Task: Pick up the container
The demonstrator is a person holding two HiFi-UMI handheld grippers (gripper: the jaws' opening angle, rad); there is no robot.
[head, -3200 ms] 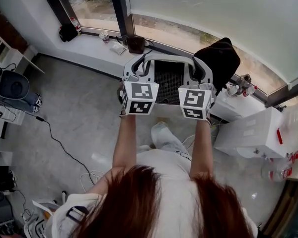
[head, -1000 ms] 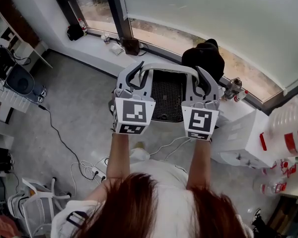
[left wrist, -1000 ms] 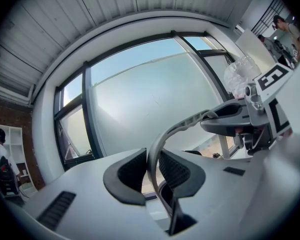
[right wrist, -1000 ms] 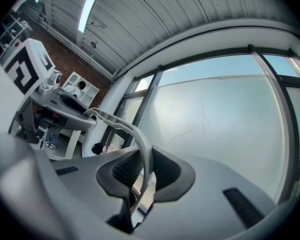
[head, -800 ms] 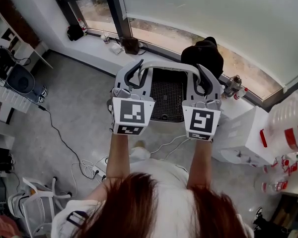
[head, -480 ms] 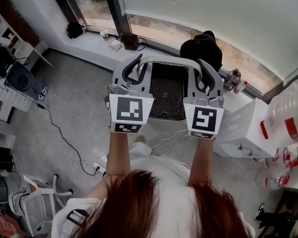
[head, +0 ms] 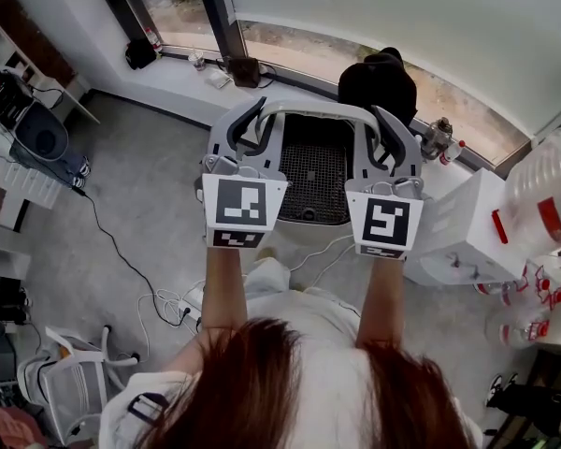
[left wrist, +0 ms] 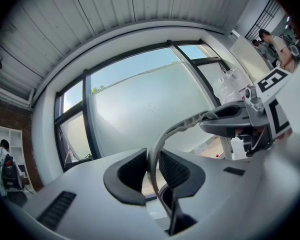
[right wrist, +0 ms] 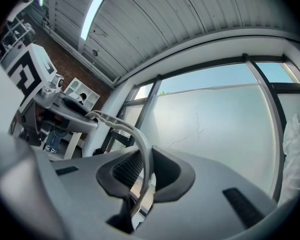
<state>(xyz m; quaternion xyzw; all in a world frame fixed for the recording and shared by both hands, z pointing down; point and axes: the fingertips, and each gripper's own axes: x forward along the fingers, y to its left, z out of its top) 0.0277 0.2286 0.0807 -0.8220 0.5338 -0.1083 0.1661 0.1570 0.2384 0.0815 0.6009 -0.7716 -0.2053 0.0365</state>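
Note:
The container point(head: 316, 171) is a dark mesh basket under a pale arched handle point(head: 313, 108), and it hangs in the air above the floor. My left gripper point(head: 255, 129) is shut on the handle's left end and my right gripper point(head: 385, 134) on its right end. In the left gripper view the ribbed pads point(left wrist: 131, 171) pinch the handle point(left wrist: 155, 154), which arcs over to the right gripper point(left wrist: 240, 126). The right gripper view shows the same grip on the handle point(right wrist: 146, 159), with the left gripper point(right wrist: 55, 106) beyond.
A black chair back point(head: 379, 80) stands by the window ledge point(head: 182, 73), with small bottles point(head: 439, 143) beside it. A white box point(head: 458, 232) and a big clear water jug point(head: 542, 195) are at right. Cables point(head: 159, 307) lie on the floor, and a white chair point(head: 70, 382) at lower left.
Both grippers have carried the container a little way toward the window and the black chair back. The grip on the handle is unchanged.

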